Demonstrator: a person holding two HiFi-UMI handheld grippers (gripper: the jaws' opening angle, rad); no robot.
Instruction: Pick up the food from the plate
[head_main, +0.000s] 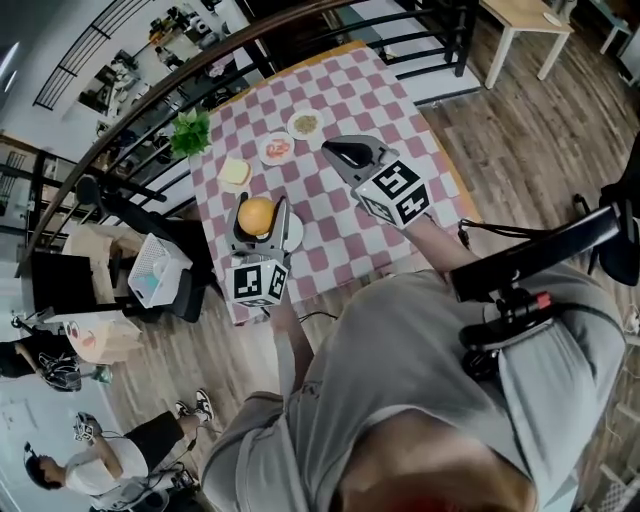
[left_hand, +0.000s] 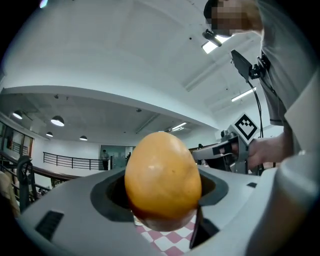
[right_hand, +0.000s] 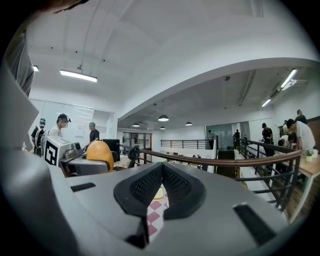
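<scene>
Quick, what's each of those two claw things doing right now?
Left gripper: closed on the round orange food.
Right gripper: closed, holding nothing.

Wood-plank floor (head_main: 520, 130) w/ a table (head_main: 345, 235) covered in pink & white checks, set right beside a dark curved railing (head_main: 140, 105); a small pale wooden side table (head_main: 525, 20) stands well apart, top right in the head view. Overhead, a white ceiling (right_hand: 165, 45) w/ long strip lights (right_hand: 77, 75) & round lamps (right_hand: 163, 118) under a lower section. Across the open hall a balcony rail (right_hand: 185, 144) runs level; light is bright & even throughout.
</scene>
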